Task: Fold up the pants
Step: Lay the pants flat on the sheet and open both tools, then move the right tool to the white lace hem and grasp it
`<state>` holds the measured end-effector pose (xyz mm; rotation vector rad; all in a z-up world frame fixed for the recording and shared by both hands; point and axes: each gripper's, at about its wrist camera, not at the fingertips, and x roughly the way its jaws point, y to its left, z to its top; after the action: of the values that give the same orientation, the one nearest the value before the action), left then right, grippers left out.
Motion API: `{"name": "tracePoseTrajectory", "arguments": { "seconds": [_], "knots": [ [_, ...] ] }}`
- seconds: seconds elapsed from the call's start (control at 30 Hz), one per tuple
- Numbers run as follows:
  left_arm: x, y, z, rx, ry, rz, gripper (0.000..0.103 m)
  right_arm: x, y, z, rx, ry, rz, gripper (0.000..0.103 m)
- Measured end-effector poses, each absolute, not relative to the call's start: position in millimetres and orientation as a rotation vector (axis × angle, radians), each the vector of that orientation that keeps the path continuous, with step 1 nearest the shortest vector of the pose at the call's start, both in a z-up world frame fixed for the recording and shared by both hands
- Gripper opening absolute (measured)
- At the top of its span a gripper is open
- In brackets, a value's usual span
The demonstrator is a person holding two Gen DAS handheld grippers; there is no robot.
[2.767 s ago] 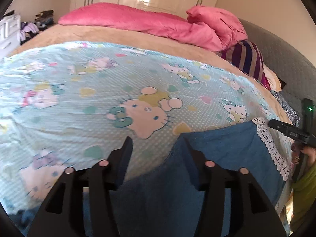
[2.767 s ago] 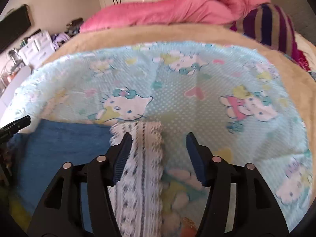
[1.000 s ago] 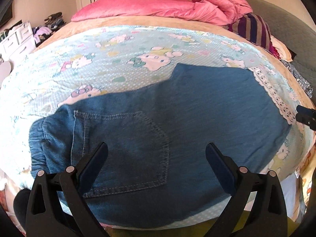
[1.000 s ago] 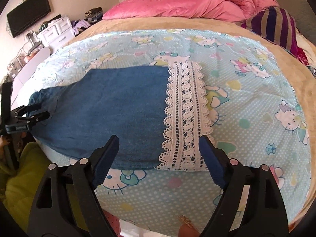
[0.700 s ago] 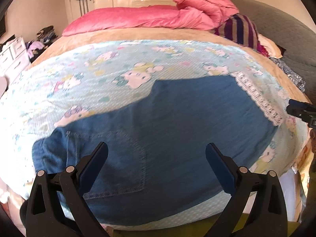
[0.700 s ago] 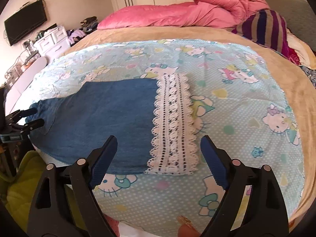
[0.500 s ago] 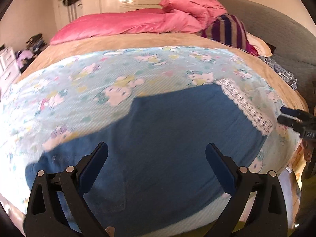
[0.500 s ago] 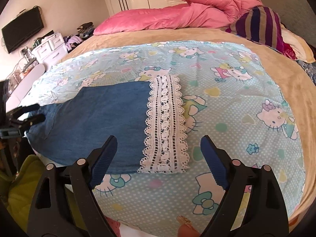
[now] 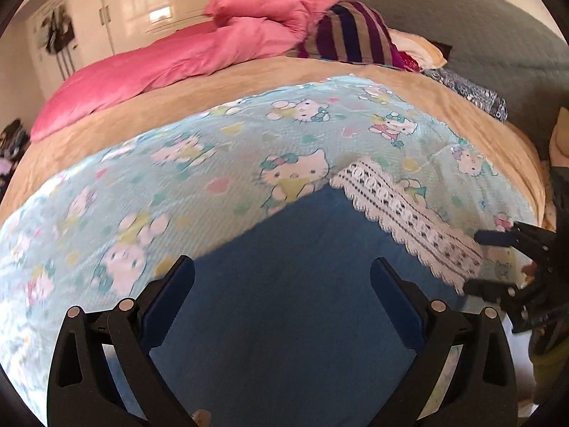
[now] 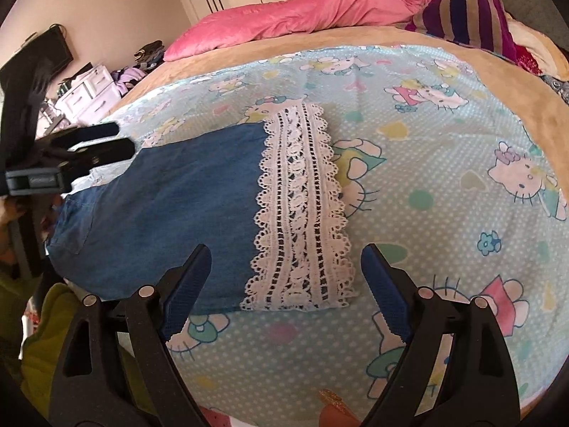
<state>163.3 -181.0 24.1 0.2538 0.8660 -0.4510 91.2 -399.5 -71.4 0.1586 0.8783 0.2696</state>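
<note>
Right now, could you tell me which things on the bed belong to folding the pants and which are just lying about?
Part of the job:
- denim pants with lace hem
- left gripper, open
- right gripper, open
- cartoon blanket they lie on

Just lying about:
- pink duvet
- striped pillow
- white drawers

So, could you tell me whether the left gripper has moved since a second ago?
Yes. The left gripper has swung right along the pants: the pink duvet slid left in its view, and the lace hem now sits nearer.
</note>
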Motion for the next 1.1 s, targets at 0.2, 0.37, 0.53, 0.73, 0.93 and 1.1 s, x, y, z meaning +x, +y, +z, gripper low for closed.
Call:
{"name": "tracePoseTrajectory", "arguments": {
  "seconds": [0.2,0.37,0.53,0.73,0.93,1.1],
  "knots": [
    [204.2,-205.6,8.8,0.237,0.917,-0.516,0.098,97.2,-406.1,-84.8,0.217,0.895,0.261,0.08],
    [231.3,-225.9,-10.1,0.261,0.962,-0.579,0.097,98.2,-411.1,-89.7,0.259,0.882,0.271,0.08],
    [250.4,-244.1,-40.4,0.331,0.988,-0.606,0.097,98.0,-412.4,-92.8,0.281,0.862,0.274,0.079],
    [258.2,-240.3,-67.7,0.24,1.015,-0.626,0.097,99.4,-410.2,-94.8,0.291,0.849,0.305,0.07],
    [256.9,-241.6,-59.4,0.16,1.028,-0.661,0.051,107.2,-397.2,-95.8,0.275,0.855,0.359,0.049],
    [243.3,-250.9,-57.3,0.204,0.98,-0.648,0.023,113.0,-394.1,-94.7,0.302,0.846,0.385,0.02]
  ]
}}
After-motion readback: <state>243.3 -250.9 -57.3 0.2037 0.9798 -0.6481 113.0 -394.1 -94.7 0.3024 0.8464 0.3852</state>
